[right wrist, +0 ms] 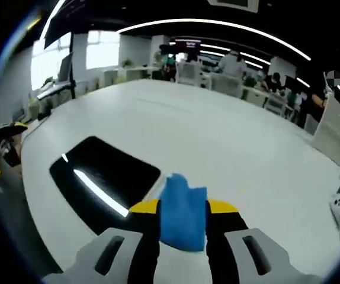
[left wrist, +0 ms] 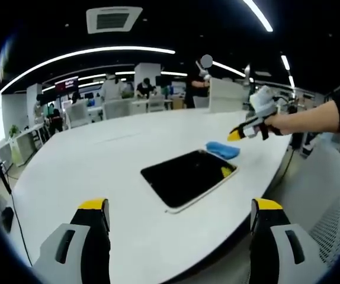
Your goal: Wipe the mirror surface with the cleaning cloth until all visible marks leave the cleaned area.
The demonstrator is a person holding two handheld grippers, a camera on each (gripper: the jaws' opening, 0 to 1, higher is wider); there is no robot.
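The right claw [right wrist: 182,208] has its two yellow-tipped jaws closed on the blue cloth [right wrist: 182,216], which stands up between them as a bunched fold, so the cloth is pinched and ready to be carried rather than lying loose. From the left gripper view the same cloth [left wrist: 223,149] appears to rest on the white surface [left wrist: 99,160] just beside the far edge of the mirror [left wrist: 189,176], with the right claw [left wrist: 236,134] close above and beyond it, held by the person's hand [left wrist: 276,123]; whether the cloth has left the surface cannot be told from these views. The mirror [right wrist: 105,177] is a dark flat rectangle with a pale rim, lying face up near the surface's near edge, and it reflects a bright ceiling light as a white streak; no marks can be made out on it at this size. The left claw [left wrist: 180,207] hangs back from the mirror with its jaws set wide apart and nothing between them, likely kept clear so the mirror and cloth stay in sight, or ready to steady the mirror's rim. Judging by the layout, wiping has not begun: the cloth sits beside the glass, not on it. The next move would call for bringing the pinched cloth over the rim and pressing it flat enough to sweep without pushing the mirror along the smooth surface.
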